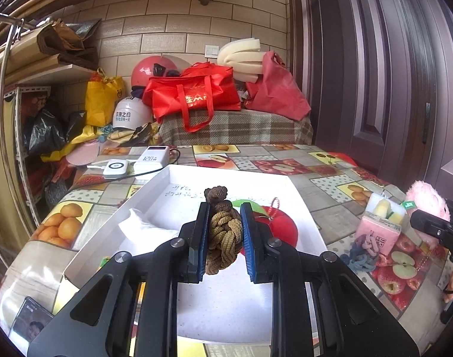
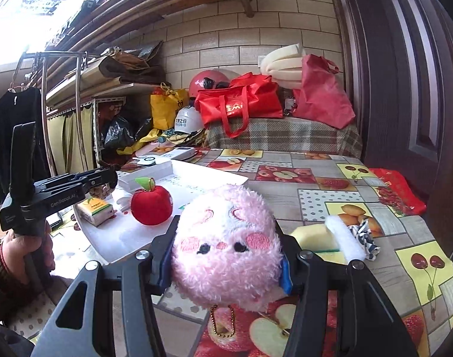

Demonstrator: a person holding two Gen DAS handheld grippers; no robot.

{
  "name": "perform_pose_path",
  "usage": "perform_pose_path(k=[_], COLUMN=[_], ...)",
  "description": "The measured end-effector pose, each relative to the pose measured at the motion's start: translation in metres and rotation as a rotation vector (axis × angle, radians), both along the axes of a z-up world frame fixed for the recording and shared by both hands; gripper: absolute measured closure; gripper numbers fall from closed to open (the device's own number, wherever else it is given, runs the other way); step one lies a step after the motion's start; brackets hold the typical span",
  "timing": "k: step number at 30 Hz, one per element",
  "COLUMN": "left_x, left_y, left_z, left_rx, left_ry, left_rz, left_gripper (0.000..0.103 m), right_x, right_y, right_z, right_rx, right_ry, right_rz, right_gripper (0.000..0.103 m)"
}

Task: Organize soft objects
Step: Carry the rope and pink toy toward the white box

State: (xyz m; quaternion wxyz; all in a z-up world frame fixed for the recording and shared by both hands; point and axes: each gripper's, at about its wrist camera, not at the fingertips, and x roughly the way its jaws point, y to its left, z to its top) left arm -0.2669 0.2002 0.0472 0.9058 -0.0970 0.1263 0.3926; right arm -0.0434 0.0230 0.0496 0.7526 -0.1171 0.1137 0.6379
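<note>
We hold a brown braided rope knot in our left tongs, pinched between the two blue pads and raised over the middle of the white tray. A red plush apple with a green leaf lies in the tray at about one o'clock from the knot, and crumpled white tissue sits at nine o'clock against the tray's left wall. From the right wrist view, our right tongs clamp a fluffy pink plush face from both sides, its bead chain dangling below, above the fruit-patterned tabletop. At three o'clock from the plush lie a yellow sponge, a white fuzzy roll and a dark patterned cloth, all close together. At ten o'clock the tray holds the apple and a small carton. In the left wrist view, a pink tissue pack and a blue-pink yarn tangle rest on the tabletop at three o'clock from the tray, and two power banks lie at eleven o'clock.
</note>
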Motion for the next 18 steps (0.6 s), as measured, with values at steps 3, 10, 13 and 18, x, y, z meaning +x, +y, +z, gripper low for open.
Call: perform_pose_path(k=[3, 10, 13, 18], left_x=[-0.005, -0.009, -0.010, -0.011], left_y=[0.008, 0.019, 0.024, 0.029], left_z=[-0.001, -0.003, -0.003, -0.004], left_rx=[-0.012, -0.034, -0.042, -0.057], left_ry=[-0.003, -0.009, -0.011, -0.010], left_rz=[0.024, 0.052, 0.052, 0.045], left_gripper=[0.083, 0.083, 0.083, 0.083], right_x=[-0.014, -0.039, -0.048, -0.063], right_y=[0.012, 0.034, 0.043, 0.054], right_z=[-0.002, -0.009, -0.012, -0.014], right_rx=[-0.019, -0.051, -0.071, -0.080], right_ry=[-0.006, -0.045, -0.067, -0.097], right_rz=[0.045, 0.106, 0.127, 0.164], right_gripper=[0.049, 0.049, 0.049, 0.049])
